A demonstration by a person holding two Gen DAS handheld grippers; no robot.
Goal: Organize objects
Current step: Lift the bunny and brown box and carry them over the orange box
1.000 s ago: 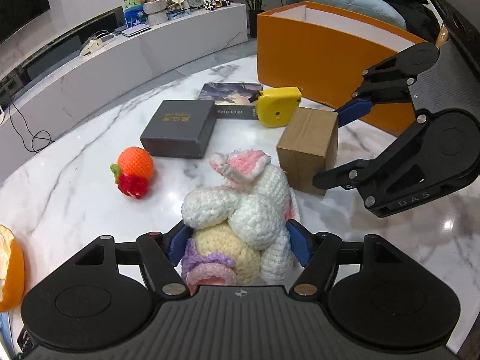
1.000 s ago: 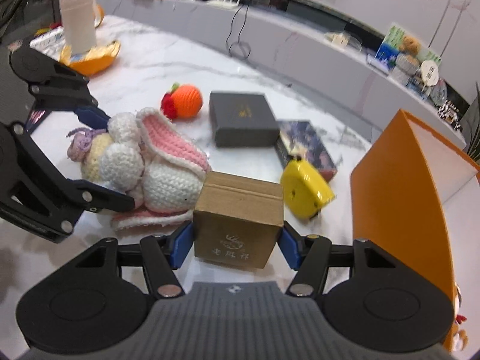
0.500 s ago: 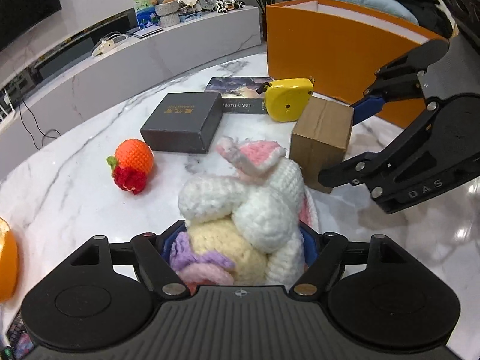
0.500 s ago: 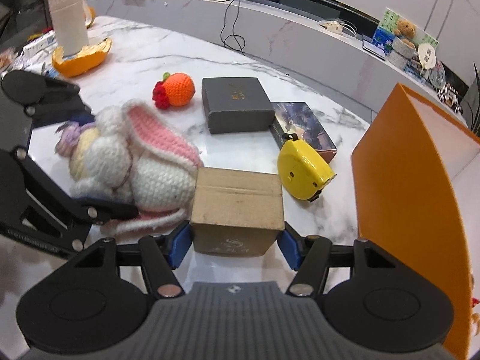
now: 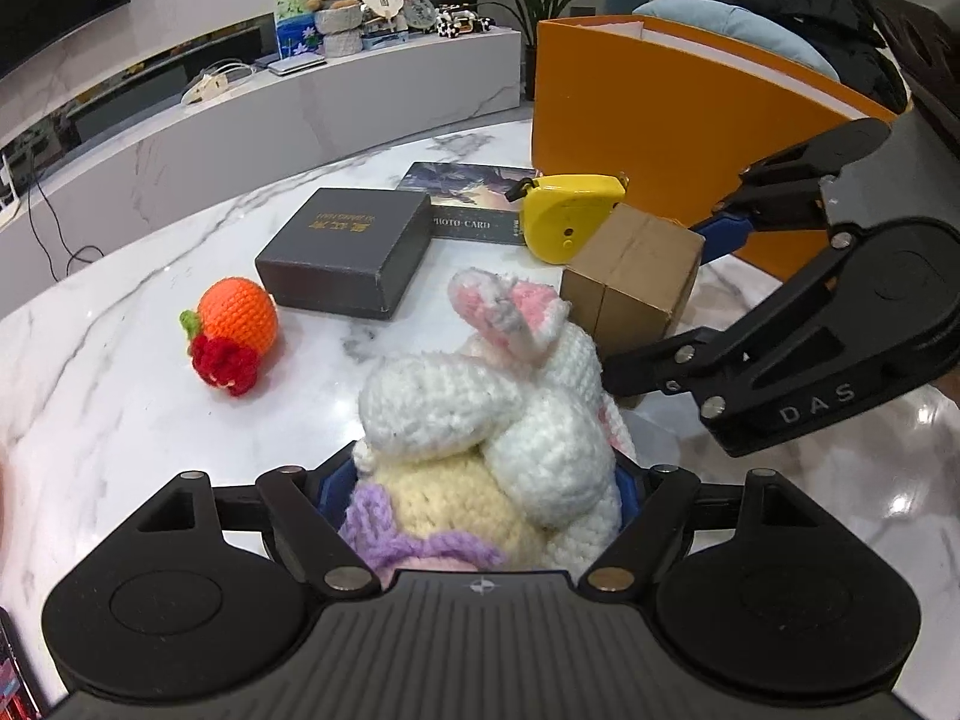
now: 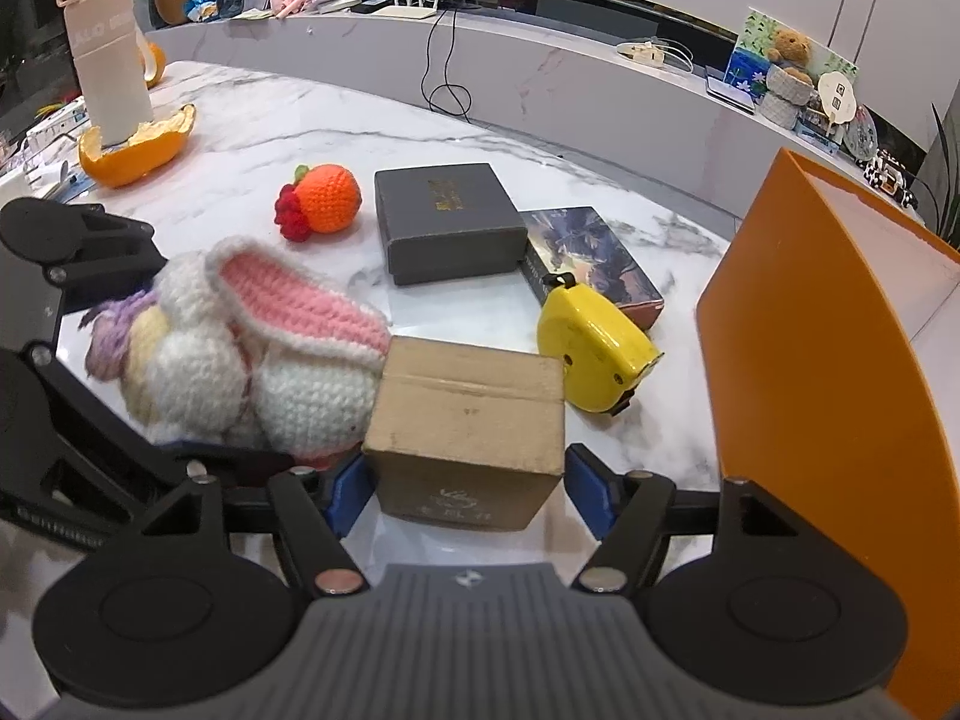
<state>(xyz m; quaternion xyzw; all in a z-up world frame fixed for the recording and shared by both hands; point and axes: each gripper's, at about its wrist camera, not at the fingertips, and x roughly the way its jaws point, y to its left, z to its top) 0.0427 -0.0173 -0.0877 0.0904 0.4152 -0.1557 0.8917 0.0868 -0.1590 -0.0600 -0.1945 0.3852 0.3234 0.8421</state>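
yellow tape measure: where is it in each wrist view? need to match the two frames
Left wrist: yellow tape measure sits upper centre-right, behind the brown cardboard box, in front of the orange bin.
Right wrist: it sits centre-right, beyond and to the right of the cardboard box, beside the bin.
Shared landmark: the dark grey box, left of the tape measure in both views.
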